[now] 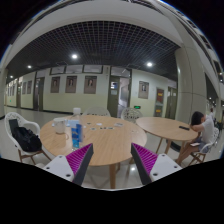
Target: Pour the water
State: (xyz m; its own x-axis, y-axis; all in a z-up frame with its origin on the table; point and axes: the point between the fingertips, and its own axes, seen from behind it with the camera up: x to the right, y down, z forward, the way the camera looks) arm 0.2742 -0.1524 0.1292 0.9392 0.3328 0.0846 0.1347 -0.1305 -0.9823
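Observation:
A water bottle with a blue label point(76, 133) stands upright on a round wooden table point(105, 140), just beyond my left finger. A clear cup point(59, 127) stands to its left, and a white cup point(77, 112) sits farther back on the table. My gripper point(112, 160) is open and empty. Its two purple pads point(81, 160) stand wide apart above the table's near edge, with nothing between them.
A second round table point(163, 127) stands to the right with a person seated beside it point(199, 133). A white chair with a dark bag point(25, 137) stands left of the near table. Another person point(123, 103) stands by the far wall with doors.

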